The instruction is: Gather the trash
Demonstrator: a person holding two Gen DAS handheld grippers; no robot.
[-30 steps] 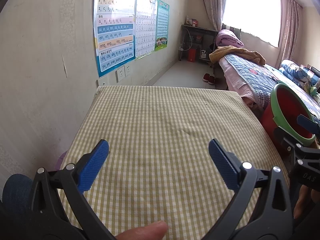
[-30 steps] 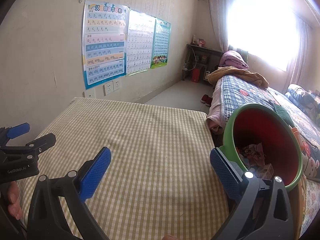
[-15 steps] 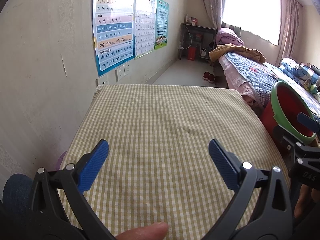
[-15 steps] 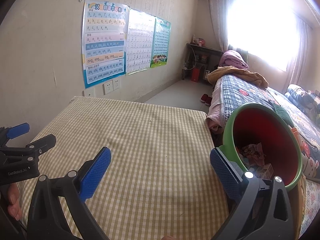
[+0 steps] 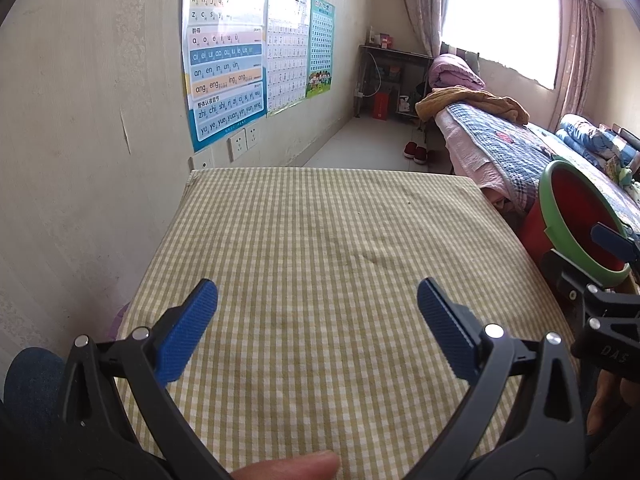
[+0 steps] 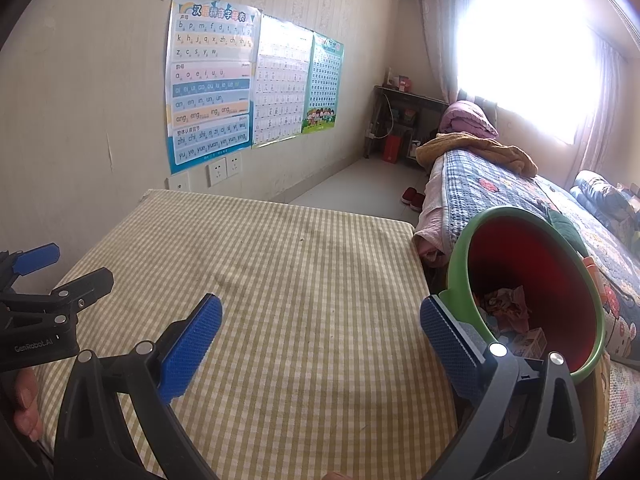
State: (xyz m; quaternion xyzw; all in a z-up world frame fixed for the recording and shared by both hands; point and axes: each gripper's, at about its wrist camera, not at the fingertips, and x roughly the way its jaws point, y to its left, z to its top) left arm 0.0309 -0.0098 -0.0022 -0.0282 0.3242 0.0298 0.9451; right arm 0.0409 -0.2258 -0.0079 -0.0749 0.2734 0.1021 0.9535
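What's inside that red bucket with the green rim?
In the right wrist view, the red bucket holds crumpled wrappers and a small carton near the bottom. The right gripper's finger and the near rim cover the rest of the bottom.

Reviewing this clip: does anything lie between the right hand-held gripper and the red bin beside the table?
Nothing visible does. The right hand-held gripper is open and empty over the checked tablecloth; the red bin sits just off the table's right edge, its green rim close to the right finger. Wrappers already lie inside; no trash shows on the cloth.
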